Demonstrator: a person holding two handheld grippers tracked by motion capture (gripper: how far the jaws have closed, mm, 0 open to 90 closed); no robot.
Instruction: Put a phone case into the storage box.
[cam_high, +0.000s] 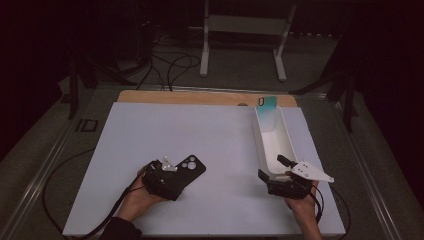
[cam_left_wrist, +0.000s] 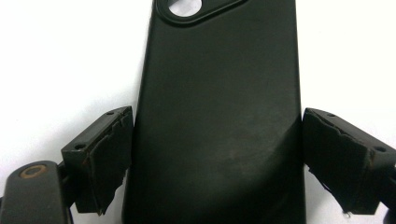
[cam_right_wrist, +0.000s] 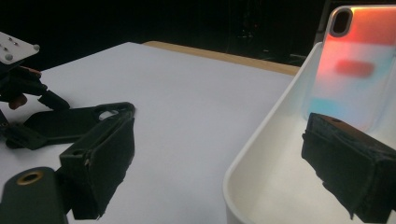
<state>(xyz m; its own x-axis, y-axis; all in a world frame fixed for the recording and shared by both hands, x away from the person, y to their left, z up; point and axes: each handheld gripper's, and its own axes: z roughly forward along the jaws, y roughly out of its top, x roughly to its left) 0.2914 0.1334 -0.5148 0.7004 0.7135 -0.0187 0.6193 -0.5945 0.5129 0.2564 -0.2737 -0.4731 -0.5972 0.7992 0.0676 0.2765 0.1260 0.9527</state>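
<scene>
Dark room round the rig, cables on the floor past a white table top (cam_high: 150, 140) w/ a wooden strip along its far edge. On it, front-left, I've got the black phone case (cam_high: 191, 170) lying flat, back up, camera cutout at its far end. My left gripper (cam_high: 167, 176) sits right at the case's near end. In the left gripper view the black phone case (cam_left_wrist: 219, 121) runs up between the jaws: jaws spread wide, one each side of the case's long edges, pads just beside them or barely touching, can't tell which. Not clamped as far as I can see.

Over to the right: long white tray (cam_high: 287, 145) running front to back, w/ a second case, teal-tinted (cam_high: 267, 106), standing upright against its far end. My right gripper (cam_high: 277, 167) is at the tray's near end, jaws wide apart, one inside the tray, the other outside its left wall, nothing between the pads but the wall.

Right gripper view gives what the high view doesn't: the tray's rim (cam_right_wrist: 261, 135) close up, and that upright case (cam_right_wrist: 355, 70) reads orange-red fading to pale blue. It also catches the left gripper (cam_right_wrist: 23, 93) w/ the black case (cam_right_wrist: 65, 122) far off.
</scene>
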